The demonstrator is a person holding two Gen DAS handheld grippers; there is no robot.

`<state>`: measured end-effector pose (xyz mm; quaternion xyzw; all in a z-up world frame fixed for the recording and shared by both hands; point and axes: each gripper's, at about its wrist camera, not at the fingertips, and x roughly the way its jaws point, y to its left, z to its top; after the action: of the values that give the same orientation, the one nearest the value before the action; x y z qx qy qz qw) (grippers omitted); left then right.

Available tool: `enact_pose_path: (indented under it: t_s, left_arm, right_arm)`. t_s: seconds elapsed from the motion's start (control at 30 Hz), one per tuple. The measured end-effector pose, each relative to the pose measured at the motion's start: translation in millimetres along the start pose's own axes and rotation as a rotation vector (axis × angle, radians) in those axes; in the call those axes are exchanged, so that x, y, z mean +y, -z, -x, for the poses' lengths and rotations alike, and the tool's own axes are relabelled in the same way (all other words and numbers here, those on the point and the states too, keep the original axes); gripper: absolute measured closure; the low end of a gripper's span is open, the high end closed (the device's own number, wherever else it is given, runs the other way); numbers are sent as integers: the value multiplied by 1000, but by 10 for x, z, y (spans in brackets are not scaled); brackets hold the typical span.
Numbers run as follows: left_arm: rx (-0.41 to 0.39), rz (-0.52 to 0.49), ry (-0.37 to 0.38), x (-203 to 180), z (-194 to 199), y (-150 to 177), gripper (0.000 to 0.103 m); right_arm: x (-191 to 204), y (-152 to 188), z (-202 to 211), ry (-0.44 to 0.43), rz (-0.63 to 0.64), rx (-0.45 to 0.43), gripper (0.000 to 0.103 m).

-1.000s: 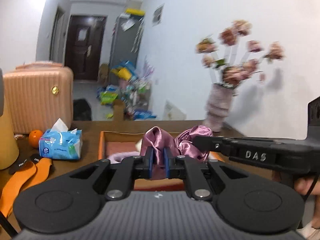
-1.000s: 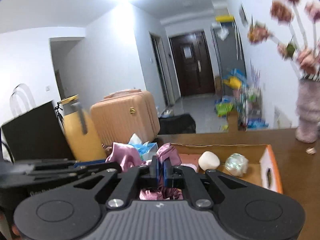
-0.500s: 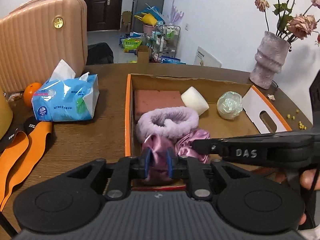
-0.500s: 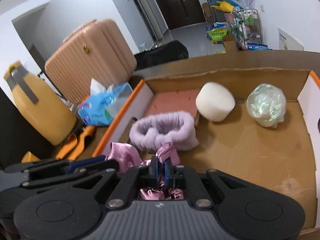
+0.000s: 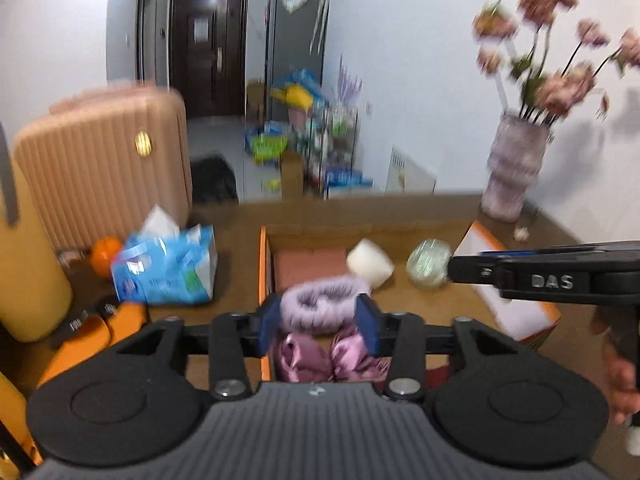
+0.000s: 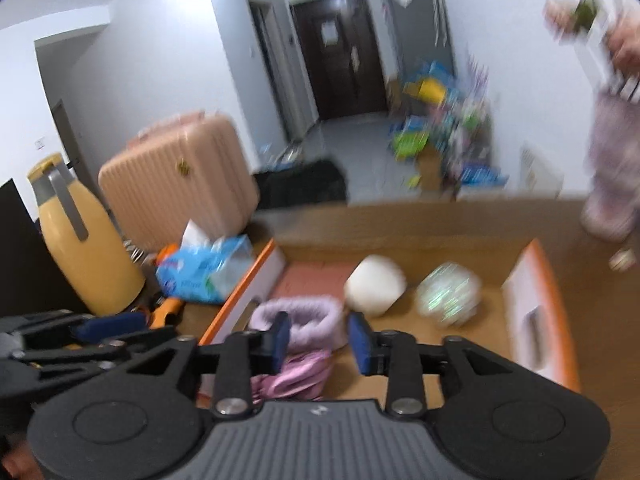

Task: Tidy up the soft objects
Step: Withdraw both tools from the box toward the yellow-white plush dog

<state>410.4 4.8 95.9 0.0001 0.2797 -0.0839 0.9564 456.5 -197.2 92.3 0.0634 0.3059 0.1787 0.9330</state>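
A pink satin scrunchie [image 5: 328, 358] lies in the near left corner of the orange-edged cardboard box [image 5: 263, 264], just in front of a lilac fluffy headband [image 5: 318, 306]. My left gripper [image 5: 318, 326] hovers over it. Its jaws are opening and the pads stand clear of the satin. In the right wrist view the same scrunchie [image 6: 296, 372] lies below my right gripper [image 6: 320, 340]. That gripper's jaws are opening too, with nothing pressed between them. The right gripper [image 5: 454, 268] also shows side-on at the right of the left wrist view.
The box also holds a pink block [image 5: 308, 264], a white sponge [image 5: 370, 266] and a shiny ball [image 5: 428, 264]. Left of the box are a blue tissue pack [image 5: 168, 272], an orange [image 5: 104, 250], orange straps [image 5: 100, 332] and a yellow jug [image 6: 80, 240]. A vase [image 5: 512, 168] stands at the back right.
Both grippers were shut on the pink satin scrunchie and carried it down into the box. Now both have let go and drawn back, and the scrunchie lies in the box.
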Motion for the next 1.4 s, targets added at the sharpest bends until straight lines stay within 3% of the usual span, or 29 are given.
enact_pose_path:
  t_s: [0.17, 0.23, 0.3, 0.37, 0.53, 0.87, 1.1, 1.23, 1.3, 1.4]
  left_arm:
    - [-146, -17, 41, -203, 561, -28, 28]
    - [-234, -37, 33, -312, 790, 29, 17]
    - [-295, -66, 20, -414, 968, 112, 14]
    - [-343, -83, 17, -491, 1133, 210, 12]
    - [-428, -54, 7, -565, 1390, 482, 7]
    - [-462, -54, -14, -623, 1756, 992, 0]
    - [-421, -25, -15, -569, 2136, 1842, 0]
    - [-365, 31, -2, -485, 2294, 2294, 0]
    - [-295, 31, 8, -473, 2259, 2465, 0]
    - [-237, 7, -8, -499, 2152, 2551, 0]
  right_arm:
    - [-9, 44, 814, 101, 100, -162, 48]
    - [16, 126, 1100, 126, 147, -229, 34]
    - [39, 238, 1356, 157, 186, -309, 9]
    - [32, 375, 1603, 173, 207, -389, 8]
    - [-35, 659, 1918, 166, 154, -452, 8]
    - [-19, 1166, 2201, 141, 119, -486, 7]
    - [88, 2092, 2522, 153, 124, -474, 6]
    - [191, 2678, 2720, 171, 149, -458, 4]
    - [233, 2895, 2782, 172, 155, -439, 4]
    - [206, 3022, 2747, 163, 112, -396, 4]
